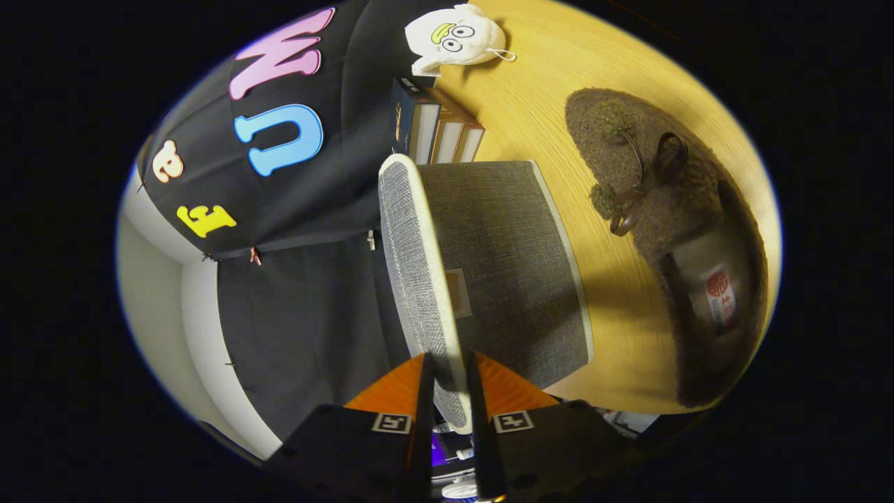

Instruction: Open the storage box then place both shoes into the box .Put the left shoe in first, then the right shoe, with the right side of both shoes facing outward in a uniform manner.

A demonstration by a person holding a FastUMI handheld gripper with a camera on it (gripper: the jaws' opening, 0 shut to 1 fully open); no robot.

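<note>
The gripper (447,391) pinches the lid (419,279) of the storage box (503,265) by its edge; this thin hold may slip, dropping the lid shut.

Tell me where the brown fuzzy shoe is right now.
In the gripper view, the brown fuzzy shoe lies on the wooden table, beside the grey storage box whose lid the hand-held gripper pinches.

Tongs (447,391) closed on the grey fabric lid (419,279) of the storage box (510,279), lid raised on edge. Brown fuzzy shoe (670,230) beside box on wooden surface (559,84). Books (436,129) and white plush toy (454,35) beyond.
</note>
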